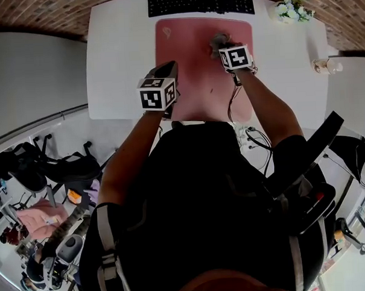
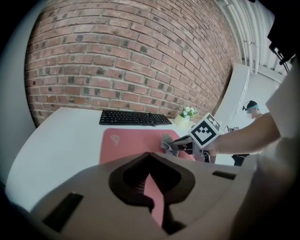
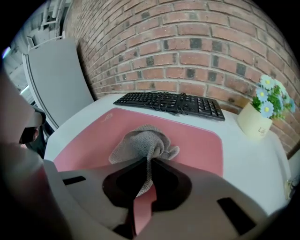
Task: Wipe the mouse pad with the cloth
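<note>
Your right gripper (image 3: pixel 148 161) is clamped on the grey cloth (image 3: pixel 140 143), which sits bunched on the pink mouse pad (image 3: pixel 201 145) near the keyboard (image 3: pixel 171 103). Your left gripper (image 2: pixel 149 164) is closed and empty, farther from the keyboard. Wiping seems barely begun, and most of the pad is probably left to do.

From the cloth (image 1: pixel 219 41), the mouse pad (image 1: pixel 184 51) lies open toward 9 o'clock. The left gripper (image 1: pixel 168 70) hovers at 8, the keyboard (image 1: pixel 200 2) blocks 12, and the flower pot (image 1: pixel 292 10) stands at 2 o'clock.
</note>
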`<act>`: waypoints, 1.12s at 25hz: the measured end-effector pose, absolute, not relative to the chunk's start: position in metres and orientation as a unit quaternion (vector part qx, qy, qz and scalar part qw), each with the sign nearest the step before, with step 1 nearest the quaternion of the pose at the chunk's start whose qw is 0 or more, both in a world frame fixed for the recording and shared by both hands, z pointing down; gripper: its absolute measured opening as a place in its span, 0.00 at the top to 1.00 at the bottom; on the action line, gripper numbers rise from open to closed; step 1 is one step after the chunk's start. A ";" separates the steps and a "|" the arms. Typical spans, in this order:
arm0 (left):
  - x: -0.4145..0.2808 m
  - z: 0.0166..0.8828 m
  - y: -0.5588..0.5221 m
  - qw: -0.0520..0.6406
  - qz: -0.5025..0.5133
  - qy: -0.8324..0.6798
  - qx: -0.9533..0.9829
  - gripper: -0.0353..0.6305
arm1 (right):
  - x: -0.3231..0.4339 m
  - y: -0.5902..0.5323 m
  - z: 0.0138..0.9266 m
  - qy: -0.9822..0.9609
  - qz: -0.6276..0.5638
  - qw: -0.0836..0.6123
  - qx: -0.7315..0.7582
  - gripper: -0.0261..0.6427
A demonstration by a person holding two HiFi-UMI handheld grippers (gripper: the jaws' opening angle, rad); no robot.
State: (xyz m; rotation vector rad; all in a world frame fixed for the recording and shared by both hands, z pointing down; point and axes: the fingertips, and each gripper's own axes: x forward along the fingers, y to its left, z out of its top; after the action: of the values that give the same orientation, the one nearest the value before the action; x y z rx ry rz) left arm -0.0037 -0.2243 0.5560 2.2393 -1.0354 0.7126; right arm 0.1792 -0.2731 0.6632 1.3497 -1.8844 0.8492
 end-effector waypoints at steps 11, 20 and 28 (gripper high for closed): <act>0.024 0.554 -0.219 0.272 0.269 -0.354 0.853 0.95 | 0.250 -0.245 0.667 -0.674 0.345 0.320 0.570 0.91; 0.043 0.550 -0.220 0.270 0.261 -0.340 0.862 0.95 | 0.293 -0.231 0.662 -0.640 0.352 0.323 0.602 0.91; 0.024 0.542 -0.228 0.274 0.245 -0.372 0.852 0.95 | 0.221 -0.277 0.603 -0.719 0.315 0.299 0.543 0.91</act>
State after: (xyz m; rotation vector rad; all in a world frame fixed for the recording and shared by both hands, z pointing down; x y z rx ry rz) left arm 0.0237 -0.2281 0.5424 2.2915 -1.0017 0.6594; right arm 0.2214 -0.2770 0.6026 1.4421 -1.9092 0.8376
